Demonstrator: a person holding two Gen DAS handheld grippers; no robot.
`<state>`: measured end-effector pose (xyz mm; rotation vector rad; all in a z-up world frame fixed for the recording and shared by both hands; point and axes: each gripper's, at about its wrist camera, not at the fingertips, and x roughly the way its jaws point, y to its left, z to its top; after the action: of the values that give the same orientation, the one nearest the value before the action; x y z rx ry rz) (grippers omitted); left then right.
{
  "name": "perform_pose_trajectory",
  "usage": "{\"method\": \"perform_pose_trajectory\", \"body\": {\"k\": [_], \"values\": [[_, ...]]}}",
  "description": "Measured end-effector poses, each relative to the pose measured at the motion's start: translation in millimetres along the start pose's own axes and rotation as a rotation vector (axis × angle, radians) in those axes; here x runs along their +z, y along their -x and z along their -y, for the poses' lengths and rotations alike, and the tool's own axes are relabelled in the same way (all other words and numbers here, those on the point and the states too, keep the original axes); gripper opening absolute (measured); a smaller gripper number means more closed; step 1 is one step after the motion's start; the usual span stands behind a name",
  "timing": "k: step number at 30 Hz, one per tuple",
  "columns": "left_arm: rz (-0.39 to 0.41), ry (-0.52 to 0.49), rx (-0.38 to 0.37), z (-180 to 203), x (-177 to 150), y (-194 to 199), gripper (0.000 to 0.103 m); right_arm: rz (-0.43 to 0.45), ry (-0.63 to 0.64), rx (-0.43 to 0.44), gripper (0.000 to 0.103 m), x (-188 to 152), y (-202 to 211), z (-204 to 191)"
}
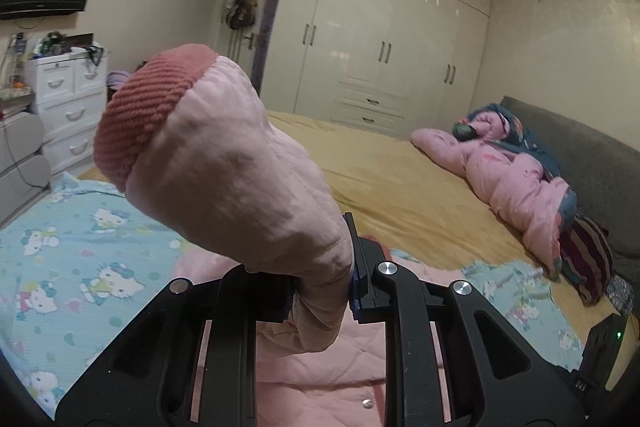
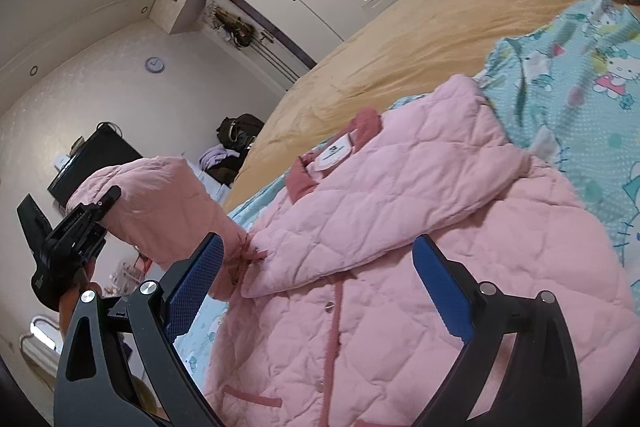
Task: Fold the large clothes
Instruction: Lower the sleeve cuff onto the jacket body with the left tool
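On the blue cartoon sheet [image 2: 580, 131] that covers the near part of the bed, the pink quilted jacket [image 2: 360, 267] is lying front up, its buttoned front facing you and the far sleeve already lying folded across the chest. You are holding the other sleeve [image 1: 224, 167] raised clear of the jacket: your left gripper [image 1: 320, 291] is pinching it a little below the ribbed cuff [image 1: 148, 107], with the jaws pressed onto the padded fabric. Your right gripper [image 2: 316, 287] is hovering over the jacket's front beside that sleeve's shoulder seam, its jaws spread wide and gripping nothing.

Risks from this position, as judgements:
- The padded sleeve is looking slippery and springy; a shallow pinch is likely to let it slide out mid-fold.
- Nothing is pinning the body, so pulling the sleeve across could drag the jacket along the sheet and undo the folded sleeve.
- The cuff is blocking much of the left camera, so the landing spot is partly hidden.
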<state>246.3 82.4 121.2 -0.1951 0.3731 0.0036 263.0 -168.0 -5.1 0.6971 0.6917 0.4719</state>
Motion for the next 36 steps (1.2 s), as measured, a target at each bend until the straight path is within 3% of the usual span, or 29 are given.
{"method": "perform_pose_trajectory", "body": {"k": [24, 33, 36], "values": [[-0.270, -0.137, -0.148, 63.5, -88.2, -87.6, 0.016, 0.027, -0.149, -0.080, 0.095, 4.3, 6.1, 68.4], [-0.346, -0.241, -0.224, 91.9, -124.0, -101.5, 0.029, 0.050, -0.171, -0.109, 0.095, 9.9, 12.6, 79.6], [-0.373, -0.255, -0.262, 99.1, -135.0, -101.6, 0.041, 0.057, -0.172, -0.119, 0.095, 11.8, 14.7, 80.7]]}}
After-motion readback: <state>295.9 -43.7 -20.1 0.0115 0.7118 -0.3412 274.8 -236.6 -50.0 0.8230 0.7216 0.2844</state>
